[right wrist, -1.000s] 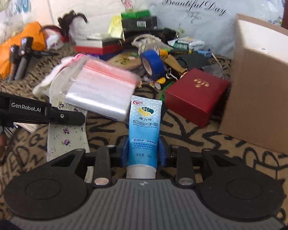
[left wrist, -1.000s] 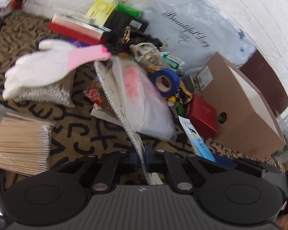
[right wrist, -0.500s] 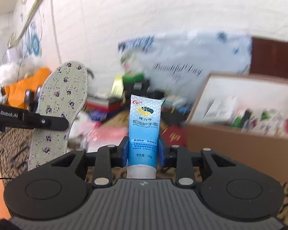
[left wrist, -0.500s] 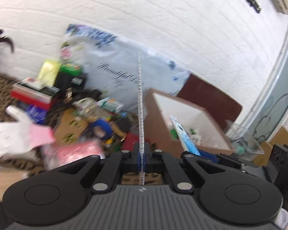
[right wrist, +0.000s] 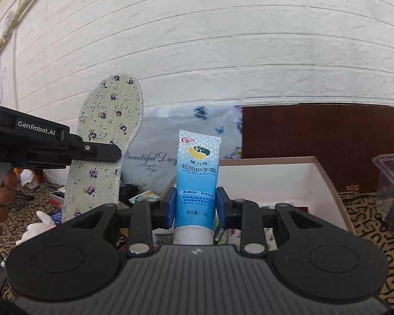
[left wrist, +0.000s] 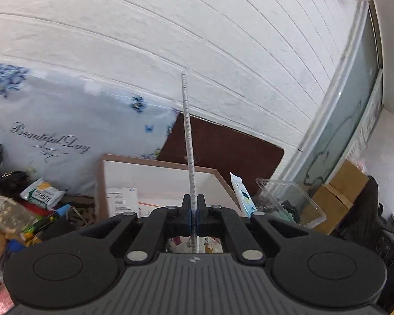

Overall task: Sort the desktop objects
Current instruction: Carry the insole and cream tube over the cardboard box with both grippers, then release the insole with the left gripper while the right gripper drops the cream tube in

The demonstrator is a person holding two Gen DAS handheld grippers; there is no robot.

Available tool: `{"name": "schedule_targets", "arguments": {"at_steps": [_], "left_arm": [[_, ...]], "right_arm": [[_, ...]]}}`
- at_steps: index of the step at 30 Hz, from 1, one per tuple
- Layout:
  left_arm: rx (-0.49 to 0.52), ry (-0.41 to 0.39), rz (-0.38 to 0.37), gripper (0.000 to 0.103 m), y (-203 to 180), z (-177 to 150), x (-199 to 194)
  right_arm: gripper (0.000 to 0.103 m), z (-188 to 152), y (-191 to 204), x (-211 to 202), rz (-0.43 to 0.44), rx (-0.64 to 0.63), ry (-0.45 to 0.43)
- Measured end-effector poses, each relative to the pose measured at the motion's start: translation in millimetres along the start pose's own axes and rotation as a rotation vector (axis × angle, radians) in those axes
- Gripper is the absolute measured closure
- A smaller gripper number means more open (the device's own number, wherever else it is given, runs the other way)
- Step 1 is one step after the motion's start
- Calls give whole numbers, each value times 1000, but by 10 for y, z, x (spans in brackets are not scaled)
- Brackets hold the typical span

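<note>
Behind everything you have the white brick wall [right wrist: 223, 52], with a dark brown panel [right wrist: 323, 131] leaning at its foot and a white plastic bag [left wrist: 65, 131] printed "Beautiful Day" beside that panel. In front of the bag and the panel sits the cardboard box [left wrist: 123, 160], open at the top, white inside, with papers and small items lying in it; it stands on the desk [right wrist: 365, 210], whose cover is tan with black markings. A clear plastic container [left wrist: 289, 197] stands just beside the box on its right, at the desk's right edge. Along the desk's left part, loose clutter is piled, too small to name piece by piece.

Your left gripper [left wrist: 193, 210] has its fingers pressed together on the floral insole [right wrist: 105, 144]. The insole stands upright out of the grip, and from the left wrist camera you see only its thin edge [left wrist: 189, 144], rising in front of the box. From the right wrist camera it shows its flowered face, held in the air left of the box.

Your right gripper [right wrist: 195, 207] is clamped on the blue hand cream tube [right wrist: 198, 178]. The tube stands upright between the blue pads [right wrist: 169, 206], white cap toward the camera, crimped end up, held in the air before the box's near left corner.
</note>
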State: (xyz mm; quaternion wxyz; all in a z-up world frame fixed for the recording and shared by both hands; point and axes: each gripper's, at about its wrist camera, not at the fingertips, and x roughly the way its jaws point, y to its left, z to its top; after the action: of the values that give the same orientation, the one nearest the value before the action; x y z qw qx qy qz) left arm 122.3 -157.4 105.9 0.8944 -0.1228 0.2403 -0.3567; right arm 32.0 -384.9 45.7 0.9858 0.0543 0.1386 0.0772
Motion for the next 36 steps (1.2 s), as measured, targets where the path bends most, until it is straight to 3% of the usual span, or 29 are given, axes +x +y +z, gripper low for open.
{"name": "schedule_targets", "arguments": {"at_steps": [3, 11, 22, 23, 24, 25, 27, 29, 31, 36], "left_arm": [[40, 82, 20, 103, -17, 37, 418], [-4, 235, 25, 103, 240, 25, 1263], [33, 322, 90, 102, 401, -59, 1751], [39, 322, 99, 98, 408, -58, 1763], [42, 319, 93, 76, 417, -57, 1752], [41, 314, 85, 40, 422, -53, 1727], [47, 270, 64, 12, 406, -49, 1638], [76, 221, 60, 8, 346, -38, 1536], [90, 214, 71, 7, 298, -31, 1478], [121, 212, 111, 6, 211, -77, 1399]], "right_arm": [[73, 41, -236, 130, -60, 22, 6], [73, -55, -693, 566, -152, 89, 82], [71, -214, -882, 1103, -178, 77, 197], [71, -226, -886, 1144, -184, 71, 207], [70, -236, -894, 1178, -189, 69, 220], [67, -242, -902, 1198, -188, 73, 230], [51, -245, -915, 1195, -166, 76, 235], [21, -240, -884, 1160, -167, 60, 218], [15, -235, -810, 1109, -191, 16, 188], [10, -196, -666, 1042, -201, -44, 176]]}}
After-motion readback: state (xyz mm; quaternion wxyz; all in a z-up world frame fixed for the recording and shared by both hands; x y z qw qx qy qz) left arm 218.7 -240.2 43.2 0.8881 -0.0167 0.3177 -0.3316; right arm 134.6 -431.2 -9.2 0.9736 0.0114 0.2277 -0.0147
